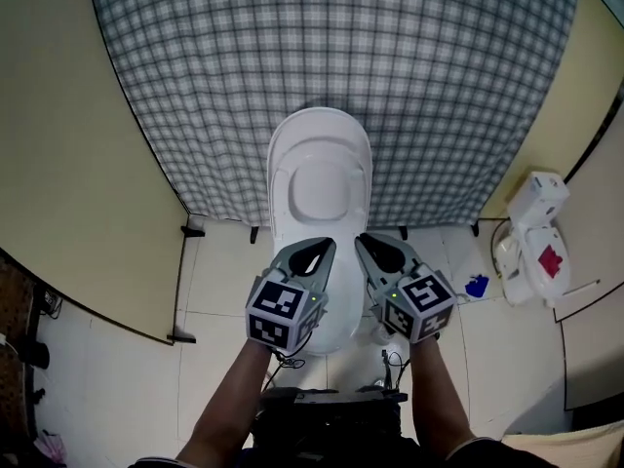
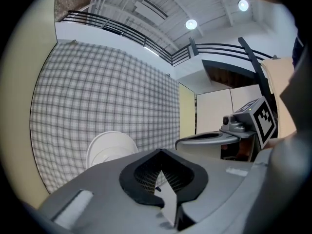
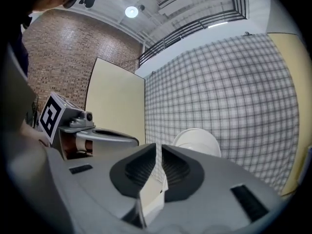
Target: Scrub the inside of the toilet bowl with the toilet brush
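Hovering side by side, left tongs (image 1: pixel 317 248) and right tongs (image 1: pixel 376 246) both closed on nothing, just above the near end of the toilet (image 1: pixel 320 144), stretching lengthwise straight ahead and below, equally near either; no brush made out.
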`<state>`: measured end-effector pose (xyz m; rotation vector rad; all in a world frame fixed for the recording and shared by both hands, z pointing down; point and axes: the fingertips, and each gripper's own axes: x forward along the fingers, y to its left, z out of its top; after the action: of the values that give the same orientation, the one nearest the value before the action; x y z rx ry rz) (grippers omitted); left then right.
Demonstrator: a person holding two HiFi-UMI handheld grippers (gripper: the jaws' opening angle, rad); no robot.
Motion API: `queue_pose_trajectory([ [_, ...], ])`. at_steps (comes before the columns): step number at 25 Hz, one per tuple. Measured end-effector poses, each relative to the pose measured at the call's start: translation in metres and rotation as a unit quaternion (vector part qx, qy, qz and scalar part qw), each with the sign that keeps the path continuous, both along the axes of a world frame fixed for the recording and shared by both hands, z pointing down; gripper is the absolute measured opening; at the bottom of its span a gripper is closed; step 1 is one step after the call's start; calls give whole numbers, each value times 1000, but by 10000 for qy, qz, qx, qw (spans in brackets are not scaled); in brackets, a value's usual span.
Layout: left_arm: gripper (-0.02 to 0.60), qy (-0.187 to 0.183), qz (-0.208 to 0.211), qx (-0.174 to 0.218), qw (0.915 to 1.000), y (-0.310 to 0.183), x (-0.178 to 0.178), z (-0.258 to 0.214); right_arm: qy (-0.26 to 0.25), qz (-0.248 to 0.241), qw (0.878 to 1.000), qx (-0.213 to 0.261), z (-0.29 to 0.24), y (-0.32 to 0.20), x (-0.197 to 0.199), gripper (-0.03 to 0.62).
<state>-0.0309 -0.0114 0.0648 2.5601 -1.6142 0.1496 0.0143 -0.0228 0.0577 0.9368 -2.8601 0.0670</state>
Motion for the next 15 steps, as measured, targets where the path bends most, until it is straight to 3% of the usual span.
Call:
queue_pose_trajectory([
  [2,8,22,-58,66,10000,2,-5,-12,69,-27,10000,23,-4,2,-7,0],
  [15,8,49,-149,105,9998,23,-38,-27,-242,-188,9992,-267,-5,25,-32,8],
])
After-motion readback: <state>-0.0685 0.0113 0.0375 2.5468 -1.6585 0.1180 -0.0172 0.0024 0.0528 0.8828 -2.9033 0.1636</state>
